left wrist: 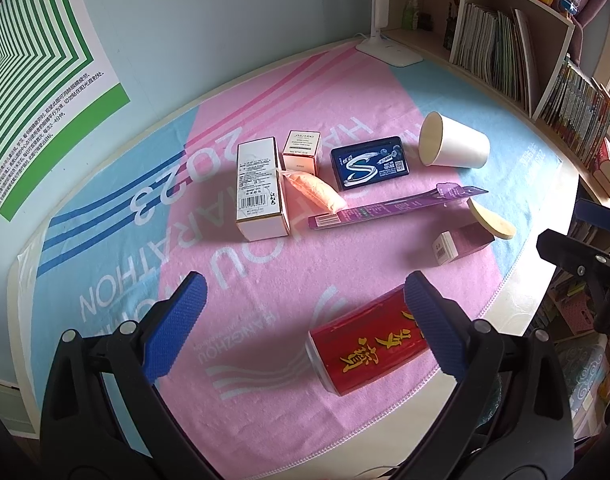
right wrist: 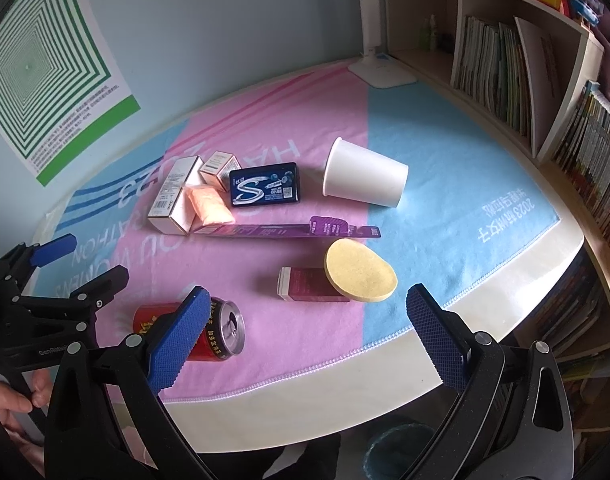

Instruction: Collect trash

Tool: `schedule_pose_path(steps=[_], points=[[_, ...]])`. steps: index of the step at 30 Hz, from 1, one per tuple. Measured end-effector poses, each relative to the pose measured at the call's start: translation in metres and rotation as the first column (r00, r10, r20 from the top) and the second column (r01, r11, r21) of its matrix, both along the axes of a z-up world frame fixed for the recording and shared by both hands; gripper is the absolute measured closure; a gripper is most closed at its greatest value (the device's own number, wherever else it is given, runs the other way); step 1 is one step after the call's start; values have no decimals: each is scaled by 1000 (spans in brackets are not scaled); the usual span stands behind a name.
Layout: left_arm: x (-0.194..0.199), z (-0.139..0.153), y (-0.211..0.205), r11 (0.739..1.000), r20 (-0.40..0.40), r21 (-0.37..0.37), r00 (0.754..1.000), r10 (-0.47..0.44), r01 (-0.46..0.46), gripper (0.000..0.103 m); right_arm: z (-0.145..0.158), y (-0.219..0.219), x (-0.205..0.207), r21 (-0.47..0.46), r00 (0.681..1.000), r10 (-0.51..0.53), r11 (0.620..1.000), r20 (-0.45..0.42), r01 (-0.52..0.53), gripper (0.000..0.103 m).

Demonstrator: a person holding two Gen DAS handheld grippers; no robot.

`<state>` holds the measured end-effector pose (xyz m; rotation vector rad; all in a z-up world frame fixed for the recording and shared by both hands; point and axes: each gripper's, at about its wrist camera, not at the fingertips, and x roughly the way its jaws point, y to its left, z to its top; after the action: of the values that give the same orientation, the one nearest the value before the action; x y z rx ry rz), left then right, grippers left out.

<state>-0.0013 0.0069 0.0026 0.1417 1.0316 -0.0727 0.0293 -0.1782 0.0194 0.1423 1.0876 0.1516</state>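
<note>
- Pink-and-blue printed towel [left wrist: 265,264] covers the desk, with a pale wall and a green-striped poster behind it and bookshelves along one side.
- Nearest the camera, the left gripper [left wrist: 305,324] hangs above the towel with its blue pads spread wide and nothing between them; the right gripper [right wrist: 305,336] is just as wide and empty, over the desk's front edge.
- A bin with a liner [right wrist: 401,448] shows dimly under the desk edge in the right wrist view; judging by the task, that is where the trash goes.
- Closest piece of trash is the red can [left wrist: 369,344], on its side with the opened top facing the front edge. It looks empty, so likely light, stiff but easily dented, smooth and prone to roll; a hold across the middle of the round body seems best.
- Just beyond it lie a small dark-red box [right wrist: 309,286] with a round yellow sponge [right wrist: 361,276] leaning on it; the sponge is soft and will squash.
- Further on, a long purple card package [left wrist: 397,206] lies flat, thin and hard to get under.
- Beyond that: a tall white box [left wrist: 261,188], an orange sachet [left wrist: 315,192], a small pink box [left wrist: 303,150], a dark blue gum pack [left wrist: 369,162].
- Farthest is a tipped paper cup [left wrist: 453,146], light and crushable; take it gently at the rim.
</note>
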Motion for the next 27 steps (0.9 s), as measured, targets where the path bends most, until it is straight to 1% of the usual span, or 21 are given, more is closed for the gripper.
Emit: schedule_pose_path(steps=[27], points=[[1, -7, -1, 1000, -3, 10, 1000, 4, -4, 6, -2, 3, 3, 5, 1000, 10, 1000, -14, -10, 6]])
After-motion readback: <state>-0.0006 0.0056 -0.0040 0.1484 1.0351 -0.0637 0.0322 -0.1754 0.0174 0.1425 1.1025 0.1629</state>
